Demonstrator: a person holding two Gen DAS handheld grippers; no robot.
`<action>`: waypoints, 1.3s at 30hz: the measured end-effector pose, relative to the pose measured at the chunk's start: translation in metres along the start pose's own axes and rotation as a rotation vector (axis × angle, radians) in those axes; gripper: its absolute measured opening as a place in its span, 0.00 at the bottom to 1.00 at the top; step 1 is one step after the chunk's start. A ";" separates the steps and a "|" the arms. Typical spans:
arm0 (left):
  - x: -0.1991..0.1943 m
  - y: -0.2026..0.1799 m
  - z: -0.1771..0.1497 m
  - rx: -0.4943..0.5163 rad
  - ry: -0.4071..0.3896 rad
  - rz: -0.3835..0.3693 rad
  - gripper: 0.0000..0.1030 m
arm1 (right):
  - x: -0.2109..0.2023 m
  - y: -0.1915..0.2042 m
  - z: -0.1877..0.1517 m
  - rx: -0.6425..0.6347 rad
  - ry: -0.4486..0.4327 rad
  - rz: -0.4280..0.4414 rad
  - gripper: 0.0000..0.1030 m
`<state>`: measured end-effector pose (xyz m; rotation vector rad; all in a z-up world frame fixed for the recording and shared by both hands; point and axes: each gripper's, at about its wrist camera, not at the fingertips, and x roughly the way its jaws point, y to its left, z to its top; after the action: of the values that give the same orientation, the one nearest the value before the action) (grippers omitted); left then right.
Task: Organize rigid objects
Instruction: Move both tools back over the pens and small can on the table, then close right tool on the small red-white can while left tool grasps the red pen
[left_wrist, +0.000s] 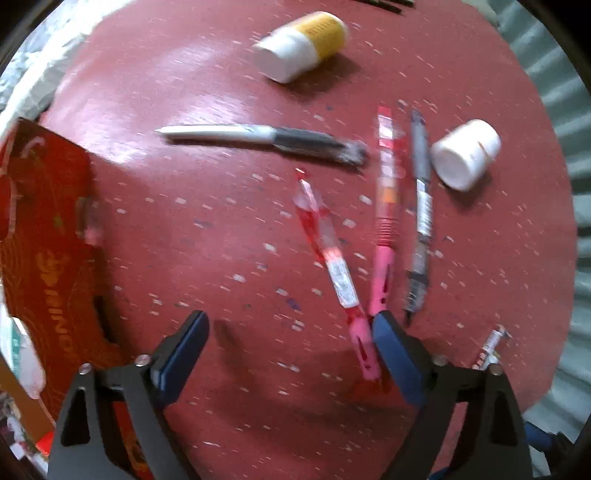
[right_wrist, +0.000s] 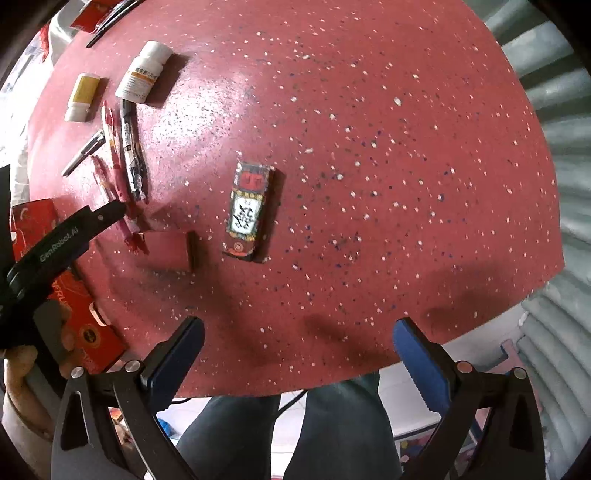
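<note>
hovering your left gripper (left_wrist: 290, 328) wide open, empty, beside the pink pen (left_wrist: 360, 325) (right gripper (right_wrist: 297, 332) open too).

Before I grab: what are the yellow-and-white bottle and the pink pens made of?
Yellow-and-white bottle: looks like opaque matte plastic, no glare, with a printed yellow label. Pink pens: likely hard plastic, partly translucent glossy barrels with paper stickers; motion blur leaves details uncertain.

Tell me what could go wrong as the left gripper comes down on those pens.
1. The left gripper is open with one finger right beside the red pen, whose end crosses the pink pen; closing could catch both or flick one away.
2. The black pen lies close alongside and could get knocked towards the white bottle, which may roll.
</note>
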<state>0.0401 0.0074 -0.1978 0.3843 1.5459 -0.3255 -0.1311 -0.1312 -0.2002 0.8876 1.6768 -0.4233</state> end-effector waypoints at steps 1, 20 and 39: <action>0.000 0.002 0.001 -0.006 -0.009 0.016 0.91 | -0.001 0.000 0.003 -0.001 -0.006 -0.001 1.00; 0.022 -0.015 0.021 -0.054 -0.038 -0.015 1.00 | 0.027 0.017 0.060 0.122 -0.107 -0.117 0.86; 0.008 -0.032 0.014 -0.018 -0.036 -0.020 0.76 | 0.030 0.063 0.028 -0.015 -0.141 -0.158 0.34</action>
<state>0.0385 -0.0271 -0.2075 0.3481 1.5173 -0.3321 -0.0680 -0.0991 -0.2265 0.7001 1.6233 -0.5668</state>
